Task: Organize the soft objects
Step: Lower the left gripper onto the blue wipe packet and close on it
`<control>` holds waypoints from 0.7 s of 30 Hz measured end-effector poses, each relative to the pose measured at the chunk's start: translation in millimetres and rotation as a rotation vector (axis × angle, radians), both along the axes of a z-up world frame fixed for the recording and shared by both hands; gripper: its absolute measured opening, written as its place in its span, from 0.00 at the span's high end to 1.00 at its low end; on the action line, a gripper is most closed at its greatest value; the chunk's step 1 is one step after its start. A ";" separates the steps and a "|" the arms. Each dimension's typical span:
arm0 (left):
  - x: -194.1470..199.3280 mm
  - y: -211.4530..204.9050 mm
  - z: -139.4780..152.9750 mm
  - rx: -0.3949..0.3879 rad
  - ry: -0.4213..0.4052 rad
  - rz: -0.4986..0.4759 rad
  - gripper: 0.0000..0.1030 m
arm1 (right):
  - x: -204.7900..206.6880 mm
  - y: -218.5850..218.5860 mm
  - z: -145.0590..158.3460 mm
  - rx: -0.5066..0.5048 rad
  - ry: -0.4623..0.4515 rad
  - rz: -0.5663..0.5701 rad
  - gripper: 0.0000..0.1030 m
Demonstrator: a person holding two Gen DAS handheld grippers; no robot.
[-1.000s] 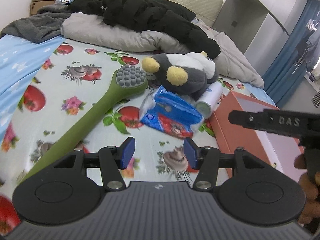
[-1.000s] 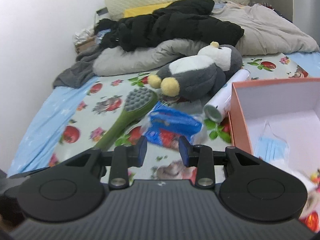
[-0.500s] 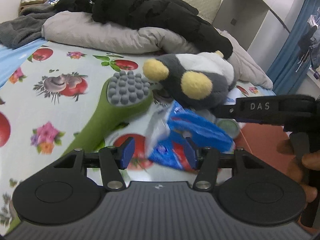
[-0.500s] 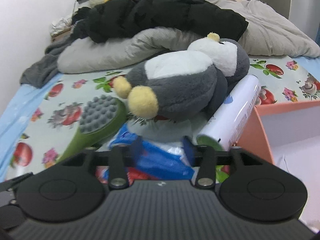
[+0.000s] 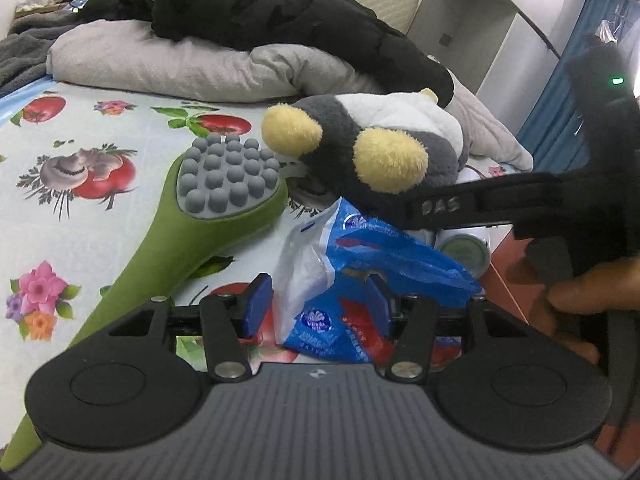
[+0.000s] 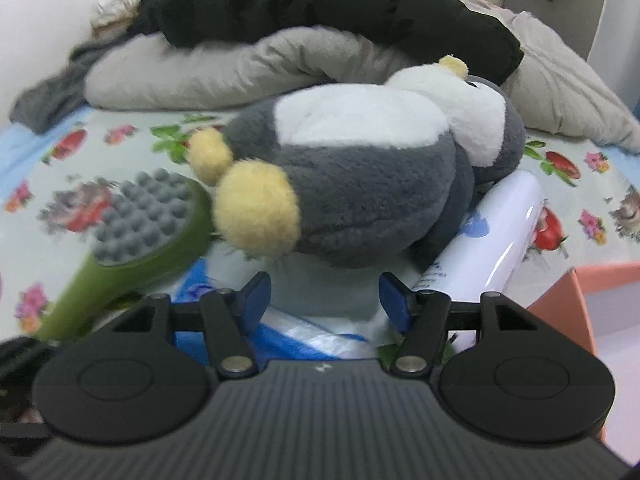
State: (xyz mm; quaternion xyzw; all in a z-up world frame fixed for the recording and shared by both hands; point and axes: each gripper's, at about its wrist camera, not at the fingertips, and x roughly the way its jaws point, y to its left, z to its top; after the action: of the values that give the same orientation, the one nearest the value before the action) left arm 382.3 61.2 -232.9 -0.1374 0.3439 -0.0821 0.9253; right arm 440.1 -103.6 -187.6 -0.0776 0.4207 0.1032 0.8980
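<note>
Now both hands have dropped in close over the bed (image 5: 100,120): a second ago the toys and the box sat well ahead, and they fill the views at present. That reads as the approach ending and a pick about to start; nothing has been lifted yet.

Largest of the soft things, the grey quilt (image 5: 180,64) and black coat (image 5: 280,12) lie heaped at the far side. Nearer, the plush (image 6: 360,168), a grey and white penguin with yellow feet, lies on its side, resting against a white tube (image 6: 500,232) and partly over the blue pack (image 5: 360,280). A green massager (image 5: 208,216) lies just beside the pack, to the left in both views. The orange box (image 6: 560,300) shows only as a corner at the right edge of the right wrist view; it seems the likely place for the soft things.

In front of the plush, the right gripper (image 6: 325,300) has its jaws opening, having been much narrower a second ago; they frame the pale patch under the plush and the pads press on nothing. That widening suits the plush's bulk.

Over the pack, the left gripper (image 5: 316,312) stands about half spread, as it was before, with the pack's clear end between its fingers; I cannot tell whether a pad touches the wrapper. A hand (image 5: 592,292) holds the right gripper's body, which crosses that view.
</note>
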 end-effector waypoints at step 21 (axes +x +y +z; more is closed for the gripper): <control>2.1 0.4 -6.8 -0.003 0.027 0.062 0.78 | 26.8 10.1 -28.6 -0.083 0.090 0.096 0.45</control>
State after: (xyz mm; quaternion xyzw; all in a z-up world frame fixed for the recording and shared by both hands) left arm 384.4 61.6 -239.6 -0.1507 0.3518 -0.0522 0.9224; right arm 466.9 -93.5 -216.2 -0.1301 0.4602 0.1318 0.8683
